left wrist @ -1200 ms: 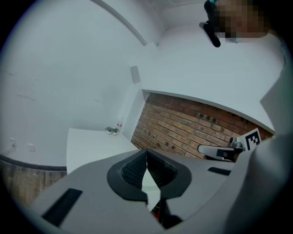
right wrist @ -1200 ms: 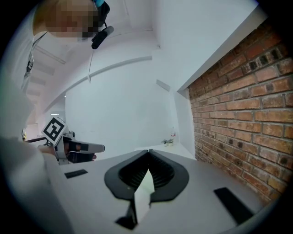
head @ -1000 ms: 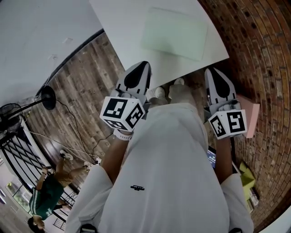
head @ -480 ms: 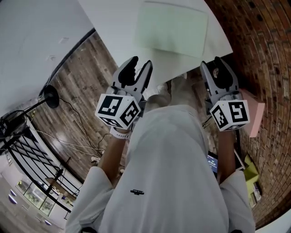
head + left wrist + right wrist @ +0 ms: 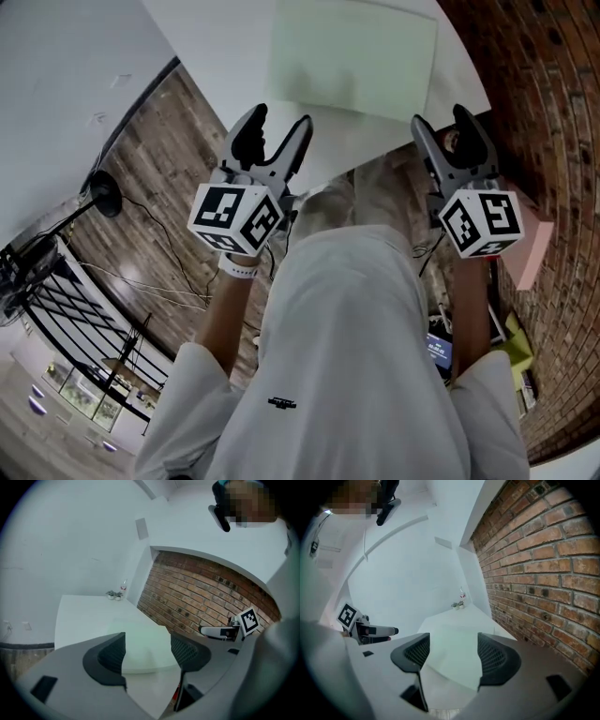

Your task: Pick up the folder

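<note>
We hold the left gripper (image 5: pixel 279 120) and the right gripper (image 5: pixel 442 117) before the white table (image 5: pixel 225 37). Their jaws have just been opening, with nothing between them. The pale green folder (image 5: pixel 352 56) lies flat on it.

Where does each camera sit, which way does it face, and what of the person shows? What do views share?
Head view: on the head, looking down; shirt, forearms, left gripper, right gripper, folder on table.
Left gripper view: on that gripper, along its jaws toward the folder; right gripper at right.
Right gripper view: likewise; left gripper at left.
Shared: the folder. Both grippers' jaws have just been opening, empty.
</note>
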Demonstrator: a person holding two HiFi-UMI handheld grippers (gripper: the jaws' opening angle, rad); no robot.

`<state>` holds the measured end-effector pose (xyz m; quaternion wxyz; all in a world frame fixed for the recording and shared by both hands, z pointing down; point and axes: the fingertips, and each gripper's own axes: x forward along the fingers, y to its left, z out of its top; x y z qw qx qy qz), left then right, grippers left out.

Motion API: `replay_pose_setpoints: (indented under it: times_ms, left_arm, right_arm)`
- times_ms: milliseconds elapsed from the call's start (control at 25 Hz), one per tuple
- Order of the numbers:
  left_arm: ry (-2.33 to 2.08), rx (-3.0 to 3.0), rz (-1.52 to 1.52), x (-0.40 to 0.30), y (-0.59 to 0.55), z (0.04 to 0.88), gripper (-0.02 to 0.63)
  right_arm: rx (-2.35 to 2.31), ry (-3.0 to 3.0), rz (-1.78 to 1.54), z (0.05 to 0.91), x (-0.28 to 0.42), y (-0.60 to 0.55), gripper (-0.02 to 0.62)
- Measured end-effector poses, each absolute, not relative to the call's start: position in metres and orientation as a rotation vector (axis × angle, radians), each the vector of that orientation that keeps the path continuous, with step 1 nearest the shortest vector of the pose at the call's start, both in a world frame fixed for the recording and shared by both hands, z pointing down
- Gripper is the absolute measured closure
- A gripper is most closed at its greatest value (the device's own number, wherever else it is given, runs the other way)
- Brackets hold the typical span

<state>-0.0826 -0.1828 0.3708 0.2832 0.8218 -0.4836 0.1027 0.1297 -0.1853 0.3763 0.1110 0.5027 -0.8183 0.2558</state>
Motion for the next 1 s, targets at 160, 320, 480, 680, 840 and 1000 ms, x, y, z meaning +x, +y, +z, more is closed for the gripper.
replay_pose_setpoints:
  times_ms: [160, 320, 480, 680, 840, 1000]
  left_arm:
    - [-1.312, 2.178, 0.304, -0.087, -0.2, 0.387, 0.293]
    - [-1.319, 2.15, 0.326, -0.094, -0.216, 0.407, 0.281]
    - [-1.319, 2.128, 0.362, -0.094, -0.23, 0.424, 0.267]
    - [-1.325, 2.102, 0.399, -0.094, -0.248, 0.444, 0.261]
    - [-1.342, 2.079, 0.432, -0.104, -0.263, 0.462, 0.258]
    - [-1.349, 2.058, 0.497, -0.106, -0.268, 0.477, 0.258]
  right_arm:
    - [1.457, -2.381, 0.801, 0.396, 0.135, -0.201, 0.262]
    - [1.449, -2.356, 0.835, 0.412, 0.135, -0.215, 0.235]
    - [1.429, -2.34, 0.875, 0.427, 0.137, -0.224, 0.206]
    - [1.393, -2.322, 0.914, 0.451, 0.139, -0.236, 0.162]
    - [1.37, -2.31, 0.95, 0.47, 0.134, -0.247, 0.146]
    - [1.344, -2.297, 0.983, 0.486, 0.135, -0.251, 0.13]
